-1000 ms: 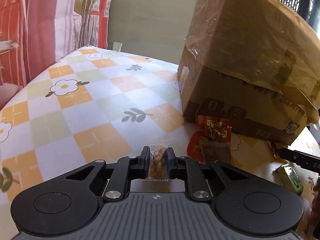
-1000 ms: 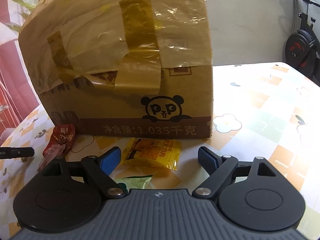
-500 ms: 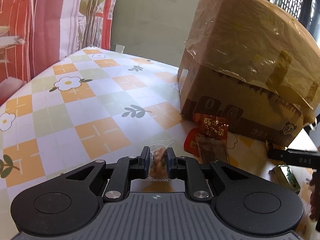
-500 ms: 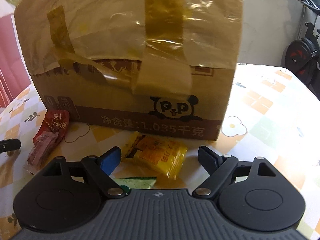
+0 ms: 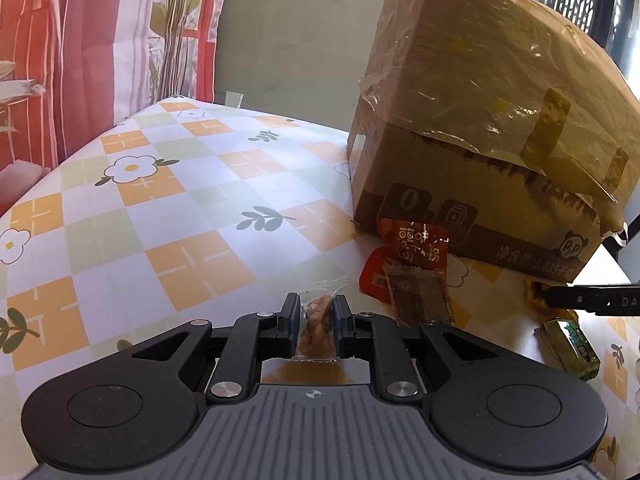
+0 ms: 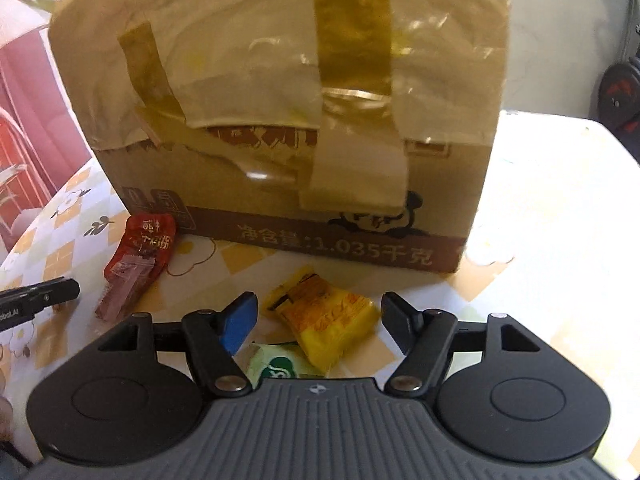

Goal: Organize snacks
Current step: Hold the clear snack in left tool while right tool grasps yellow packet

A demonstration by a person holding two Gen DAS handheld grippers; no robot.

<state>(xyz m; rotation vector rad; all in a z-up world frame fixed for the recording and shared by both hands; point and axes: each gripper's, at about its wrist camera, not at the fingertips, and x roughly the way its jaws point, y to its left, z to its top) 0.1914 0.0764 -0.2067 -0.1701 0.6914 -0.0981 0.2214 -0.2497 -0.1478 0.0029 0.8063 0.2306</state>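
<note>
My left gripper [image 5: 316, 312] is shut on a small clear packet of brown nuts [image 5: 317, 326], held just above the tablecloth. A red snack packet [image 5: 412, 268] lies to its right, in front of the taped cardboard box [image 5: 480, 120]. My right gripper [image 6: 320, 312] is open, with a yellow snack packet [image 6: 326, 320] lying between its fingers on the table. A green packet [image 6: 276, 364] lies just under it. The red packet [image 6: 138, 264] and the box [image 6: 288, 112] also show in the right wrist view.
The floral checked tablecloth [image 5: 160, 208] stretches to the left of the box. A green packet [image 5: 572, 344] lies at the right beside the other gripper's finger [image 5: 592, 300]. A red curtain [image 5: 80, 40] hangs beyond the table's left edge.
My right gripper has moved closer to the yellow packet and the box, which now fills more of its view. My left gripper still holds the nut packet and has shifted only slightly.
</note>
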